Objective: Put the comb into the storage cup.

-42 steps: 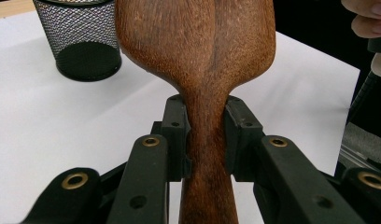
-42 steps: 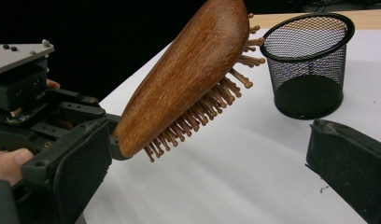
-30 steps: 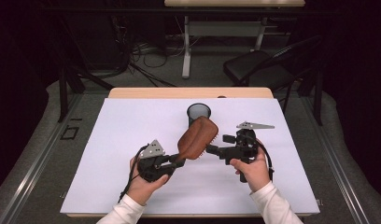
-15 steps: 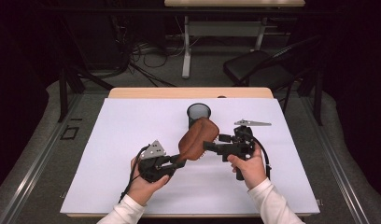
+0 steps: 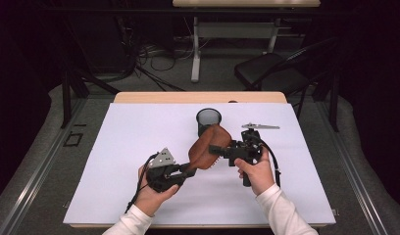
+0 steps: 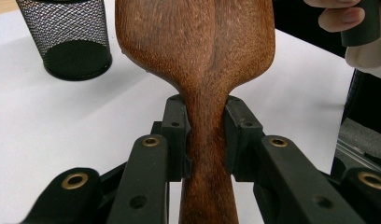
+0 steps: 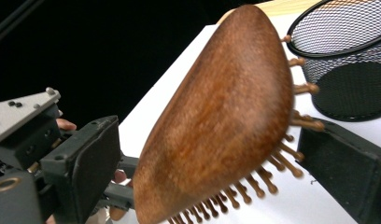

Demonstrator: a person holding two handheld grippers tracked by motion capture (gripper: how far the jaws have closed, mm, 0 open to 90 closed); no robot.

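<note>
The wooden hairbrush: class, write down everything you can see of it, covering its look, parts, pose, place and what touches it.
The wooden hairbrush is reddish-brown, with an oval paddle head, a smooth grained back and a narrow handle. Wooden ball-tipped bristles stand out from its face. It is held above the white table, near the black mesh cup. The left gripper is clamped on the handle's neck; the right gripper has a jaw on either side of the head, apparently not touching it.

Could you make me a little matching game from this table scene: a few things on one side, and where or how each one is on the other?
Things:
1. brush
2. mesh cup
3. left tool
4. right tool

States:
A. stands upright on the white sheet
B. shut on a wooden handle
C. held above the table
D. open, jaws either side of the brush head

Pairs: 1-C, 2-A, 3-B, 4-D
</note>
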